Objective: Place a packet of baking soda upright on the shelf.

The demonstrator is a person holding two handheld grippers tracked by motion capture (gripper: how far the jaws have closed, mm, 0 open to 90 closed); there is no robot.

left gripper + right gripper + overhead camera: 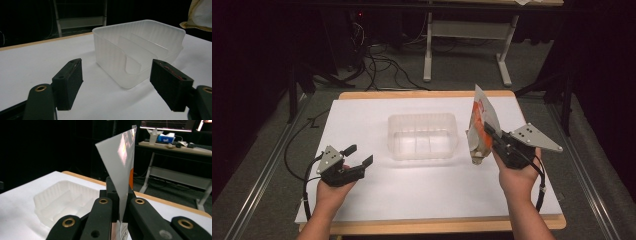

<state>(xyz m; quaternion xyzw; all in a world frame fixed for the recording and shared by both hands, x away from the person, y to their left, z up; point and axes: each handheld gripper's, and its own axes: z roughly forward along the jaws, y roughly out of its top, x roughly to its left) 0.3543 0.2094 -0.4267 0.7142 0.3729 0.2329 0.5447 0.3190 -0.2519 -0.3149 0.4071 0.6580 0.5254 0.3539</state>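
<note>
A clear plastic tray (422, 136) with inner dividers sits in the middle of the white table top; it also appears as the tray (140, 50) and the tray (62, 200). My right gripper (488, 132) is shut on an orange and white packet (481, 125), held upright just right of the tray. In the right gripper view the packet (120, 167) rises as a thin sheet from between the jaws of the gripper (121, 202). My left gripper (359, 155) hangs open at the tray's near left, nothing between its jaws; the same gripper (116, 80) faces the tray's corner.
The white board (362, 195) lies on a wooden table whose edge (432, 226) runs along the front. Beyond it stand a table frame (464, 47) and floor cables (382, 65). A further desk with a tissue box (165, 138) is behind.
</note>
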